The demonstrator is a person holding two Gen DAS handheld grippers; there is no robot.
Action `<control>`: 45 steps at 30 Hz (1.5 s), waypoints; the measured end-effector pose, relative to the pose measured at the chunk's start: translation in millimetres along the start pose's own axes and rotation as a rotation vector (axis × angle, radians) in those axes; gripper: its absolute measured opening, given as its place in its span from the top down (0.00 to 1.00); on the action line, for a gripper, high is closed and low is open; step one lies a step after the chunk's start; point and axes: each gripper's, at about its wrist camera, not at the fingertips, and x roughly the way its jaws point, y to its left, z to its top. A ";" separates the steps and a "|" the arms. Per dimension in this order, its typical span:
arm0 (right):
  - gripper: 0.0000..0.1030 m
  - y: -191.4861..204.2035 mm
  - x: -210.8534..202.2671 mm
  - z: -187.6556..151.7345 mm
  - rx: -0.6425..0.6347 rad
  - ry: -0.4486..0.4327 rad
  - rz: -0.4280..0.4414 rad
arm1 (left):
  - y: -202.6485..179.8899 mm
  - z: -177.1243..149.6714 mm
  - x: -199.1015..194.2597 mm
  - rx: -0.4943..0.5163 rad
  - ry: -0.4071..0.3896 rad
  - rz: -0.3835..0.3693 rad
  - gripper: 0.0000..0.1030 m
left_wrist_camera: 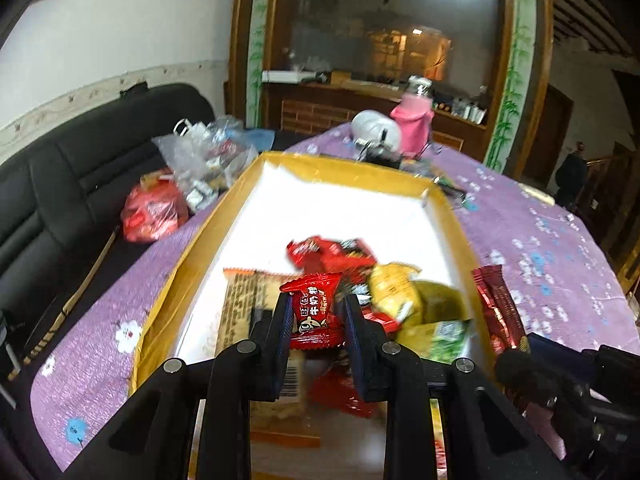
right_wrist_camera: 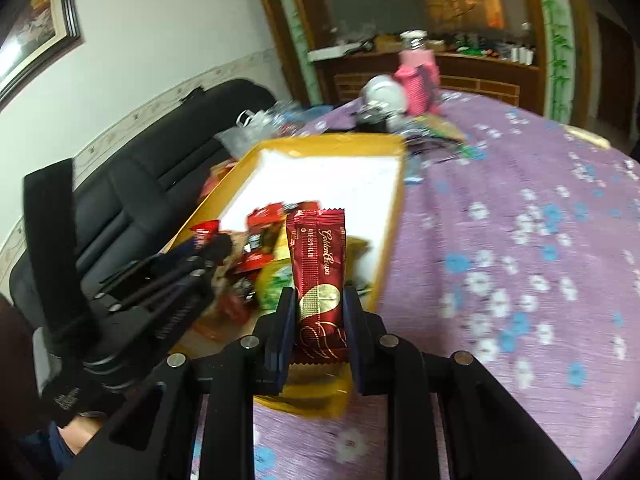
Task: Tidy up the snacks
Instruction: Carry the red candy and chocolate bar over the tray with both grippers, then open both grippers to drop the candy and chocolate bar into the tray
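1. Yellow-walled, white-floored box [left_wrist_camera: 192,264] lies on the purple floral tablecloth [left_wrist_camera: 552,240]; mixed snack packets [left_wrist_camera: 394,288] are heaped at its near end; its far end is bare.
2. Left gripper [left_wrist_camera: 315,312] pinches a red candy wrapper [left_wrist_camera: 314,308] between both fingers, above the near heap inside the box.
3. Right gripper [right_wrist_camera: 319,312] pinches a dark red wafer bar [right_wrist_camera: 320,276], held upright at the box's near right wall.
4. Pink bottle [left_wrist_camera: 414,120] and white object [left_wrist_camera: 376,128] stand at the far end of the table; black sofa [left_wrist_camera: 72,184] on the left.

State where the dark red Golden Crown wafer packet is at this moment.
The Golden Crown packet stands upright between the right gripper's fingers, at the yellow box's right edge.
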 end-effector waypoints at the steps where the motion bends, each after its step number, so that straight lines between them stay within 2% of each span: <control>1: 0.78 2.0 2.2 -0.5 -0.004 0.006 0.001 | 0.6 -1.8 4.3 -0.003 0.011 0.008 0.74; 6: 0.78 7.2 20.7 -1.3 -0.015 0.024 -0.015 | 3.3 -2.8 16.5 -0.031 0.074 0.006 0.74; 12: 0.78 4.2 33.1 0.3 -0.008 0.015 -0.023 | 6.2 -4.3 18.5 -0.050 0.093 0.018 0.74; 25: 0.78 2.3 48.2 1.2 -0.014 0.002 -0.047 | 8.9 -2.0 20.2 -0.054 0.095 0.032 0.74; 45: 0.78 2.0 46.2 -5.6 -0.019 -0.037 -0.056 | 7.8 0.3 22.6 -0.047 0.096 0.048 0.74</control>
